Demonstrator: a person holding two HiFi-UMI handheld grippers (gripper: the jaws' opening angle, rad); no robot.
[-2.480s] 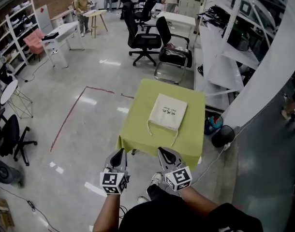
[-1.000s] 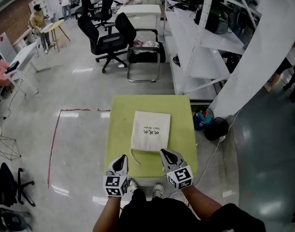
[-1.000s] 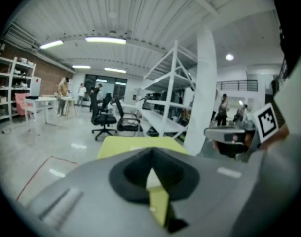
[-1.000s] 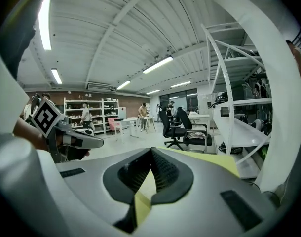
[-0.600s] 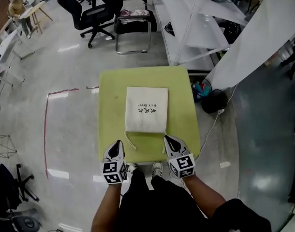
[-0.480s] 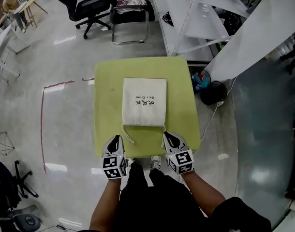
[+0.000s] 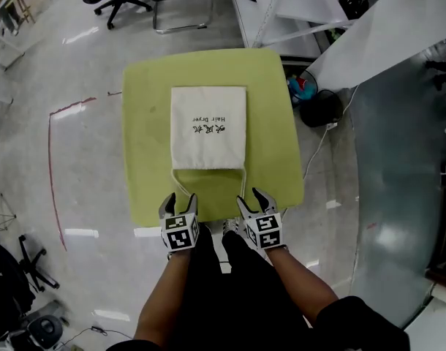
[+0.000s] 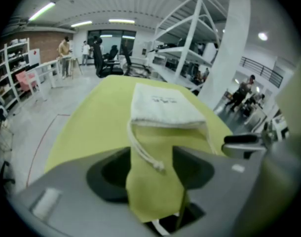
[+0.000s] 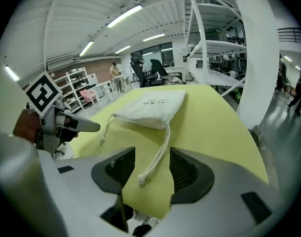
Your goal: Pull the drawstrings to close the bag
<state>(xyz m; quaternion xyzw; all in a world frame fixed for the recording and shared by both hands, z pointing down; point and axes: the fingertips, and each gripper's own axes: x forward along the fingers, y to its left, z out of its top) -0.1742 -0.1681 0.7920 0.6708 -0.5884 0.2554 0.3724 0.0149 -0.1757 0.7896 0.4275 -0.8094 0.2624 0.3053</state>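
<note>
Head view: two grippers are pointing down at the near edge of the yellow-green table (image 7: pixel 142 145).
The left gripper (image 7: pixel 180 199) and right gripper (image 7: pixel 251 198) are standing spread, their jaws having just been opening. They are framing the left drawstring (image 8: pixel 143 152) and the right drawstring (image 9: pixel 158 157) without pinching them. The cream drawstring bag (image 7: pixel 208 126) is lying flat mid-table.
</note>
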